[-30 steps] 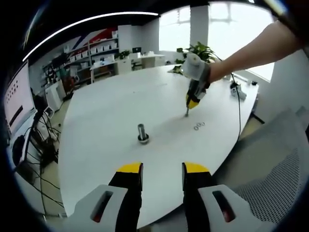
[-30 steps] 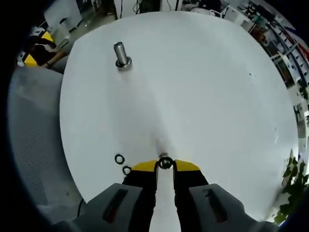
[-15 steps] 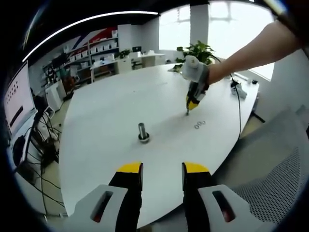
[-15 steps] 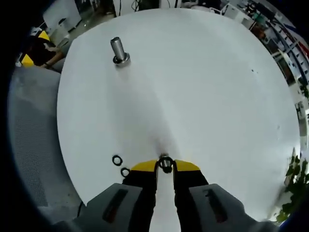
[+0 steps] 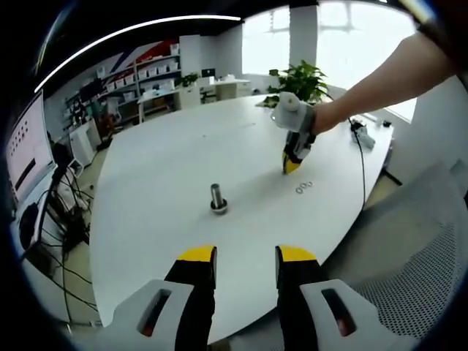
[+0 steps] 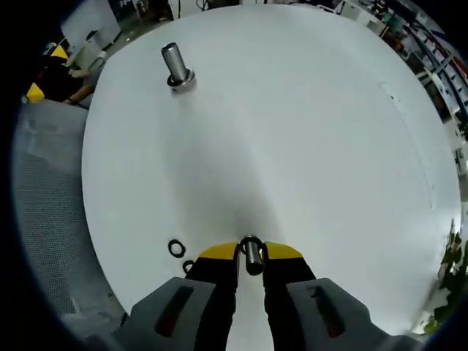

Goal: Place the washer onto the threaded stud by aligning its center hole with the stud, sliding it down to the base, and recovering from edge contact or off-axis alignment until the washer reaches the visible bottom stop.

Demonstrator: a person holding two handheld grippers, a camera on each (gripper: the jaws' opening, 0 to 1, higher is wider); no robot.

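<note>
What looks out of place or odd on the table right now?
Nothing looks spilled or damaged. The threaded stud stands upright and bare. Two spare washers lie loose near the table edge, and the right gripper pinches a washer on edge, far from the stud.

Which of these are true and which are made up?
1. The right gripper holds a washer between its jaws. True.
2. The threaded stud lies flat on the table. False: it stands upright.
3. Two spare washers lie on the table. True.
4. The left gripper holds a washer. False: it is open, with nothing between its jaws.
5. The held washer is already on the stud. False: it is far from it.
</note>
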